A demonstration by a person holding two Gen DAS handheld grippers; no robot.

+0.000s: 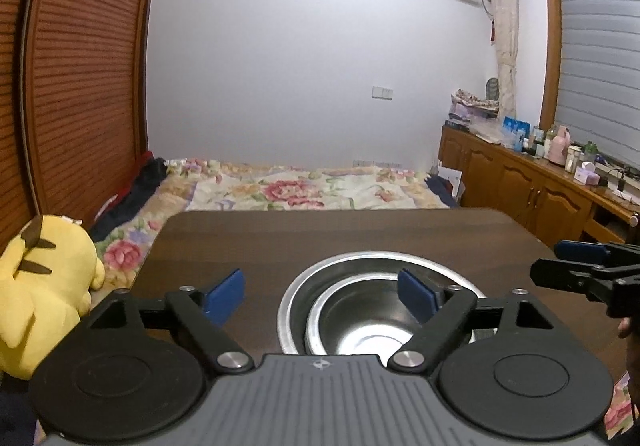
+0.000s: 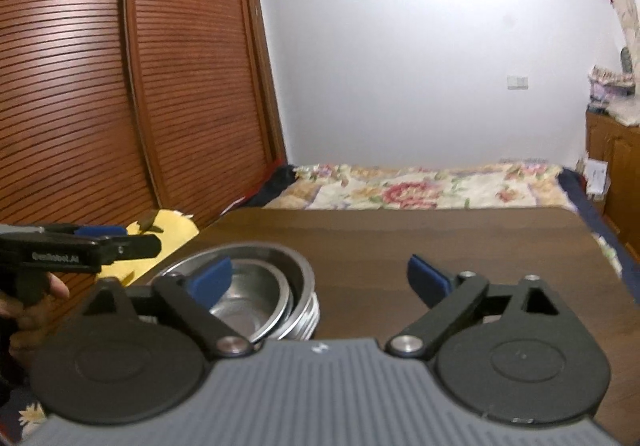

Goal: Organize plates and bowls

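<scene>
A stack of steel bowls sits on the dark wooden table, a smaller bowl nested inside a larger one. My left gripper hovers open above the table; its right blue pad overlaps the bowls' rim in the view, and nothing is held. In the right wrist view the same bowl stack lies at the lower left, behind the left finger of my right gripper, which is open and empty. Each gripper shows at the edge of the other's view: the right gripper and the left gripper.
A bed with a floral quilt lies beyond the table. A yellow plush toy rests at the table's left. Slatted wooden wardrobe doors stand on the left, a cluttered wooden cabinet on the right. A hand holds the left gripper.
</scene>
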